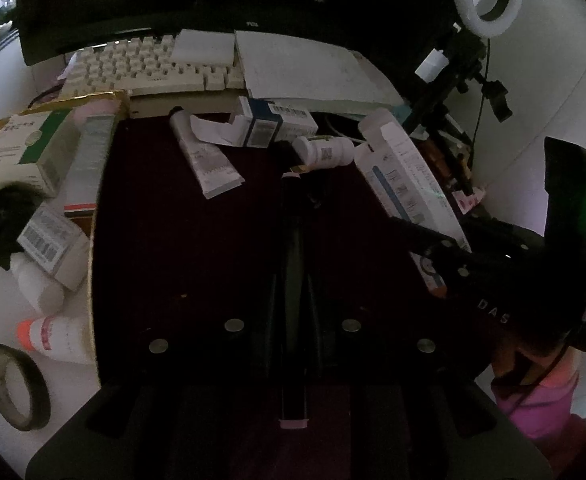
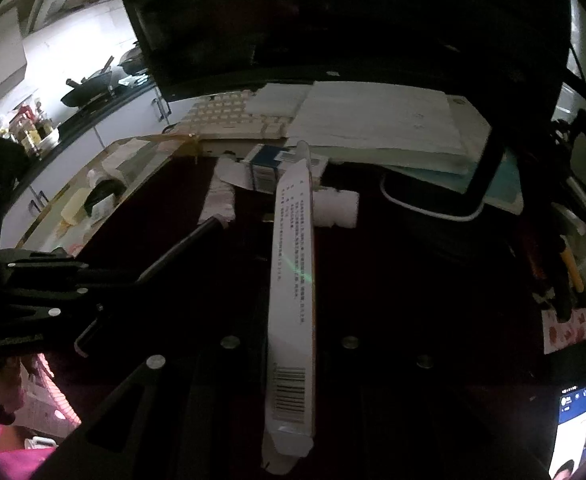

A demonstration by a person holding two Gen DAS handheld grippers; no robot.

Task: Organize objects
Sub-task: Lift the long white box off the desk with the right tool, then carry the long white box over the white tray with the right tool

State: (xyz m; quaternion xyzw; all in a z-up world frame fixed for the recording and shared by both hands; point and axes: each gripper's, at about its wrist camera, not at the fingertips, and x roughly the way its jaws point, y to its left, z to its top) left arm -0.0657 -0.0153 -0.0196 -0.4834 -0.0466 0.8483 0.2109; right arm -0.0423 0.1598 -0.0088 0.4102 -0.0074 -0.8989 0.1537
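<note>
- Now, the left gripper [image 1: 293, 216] is clamped on a dark pen [image 1: 293, 280], above the dark mat [image 1: 173, 240].
- Right gripper [image 2: 291, 264] grasps a long white box [image 2: 293, 280], over a bottle [image 2: 339, 210].
- Both items stick far out; I think a swing could knock the bottle or twist the box loose.

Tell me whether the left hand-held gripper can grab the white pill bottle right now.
Probably not: the left hand-held gripper is already shut on a dark pen. The pill bottle lies unblocked just beyond its tip.
</note>
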